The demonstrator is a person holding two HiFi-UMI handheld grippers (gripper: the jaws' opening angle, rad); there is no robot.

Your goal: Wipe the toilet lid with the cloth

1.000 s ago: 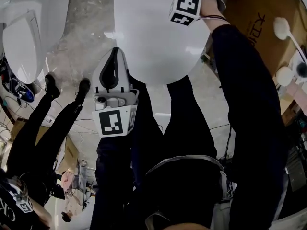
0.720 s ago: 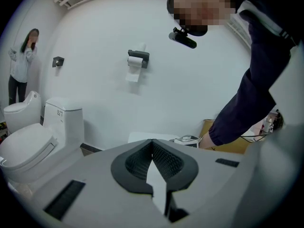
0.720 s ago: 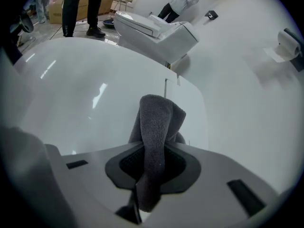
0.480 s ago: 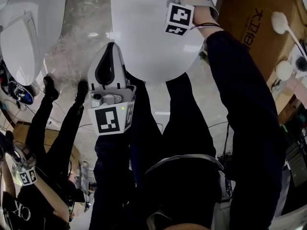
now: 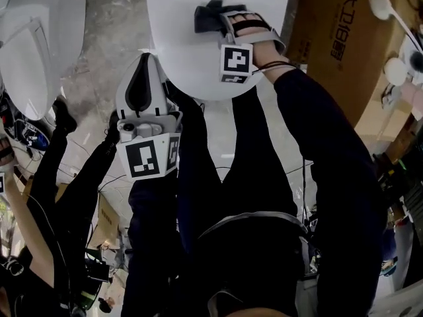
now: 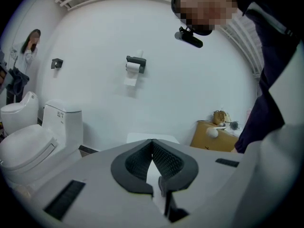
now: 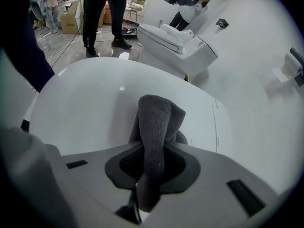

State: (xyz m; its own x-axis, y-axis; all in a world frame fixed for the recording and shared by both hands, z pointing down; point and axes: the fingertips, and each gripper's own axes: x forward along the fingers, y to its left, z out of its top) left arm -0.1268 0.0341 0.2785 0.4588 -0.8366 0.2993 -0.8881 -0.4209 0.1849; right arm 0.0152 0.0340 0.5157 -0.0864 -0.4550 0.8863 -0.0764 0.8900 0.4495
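Your right gripper (image 7: 151,167) is clamped on the grey cloth (image 7: 154,122). The cloth runs up between the jaws, sticks out past the tips and folds down onto the white toilet lid (image 7: 85,103), touching it. In the head view the cloth end sits on the lid, away from its rim. Your left gripper (image 6: 153,161) has its jaws together with nothing between them. It's held just beside the lid's edge, not on it, well apart from the cloth.

the white toilet lid (image 5: 192,65) bears the dark grey cloth (image 5: 208,17); a second toilet (image 5: 26,58) and a cardboard box (image 5: 330,51) stand on the floor (image 5: 112,25).
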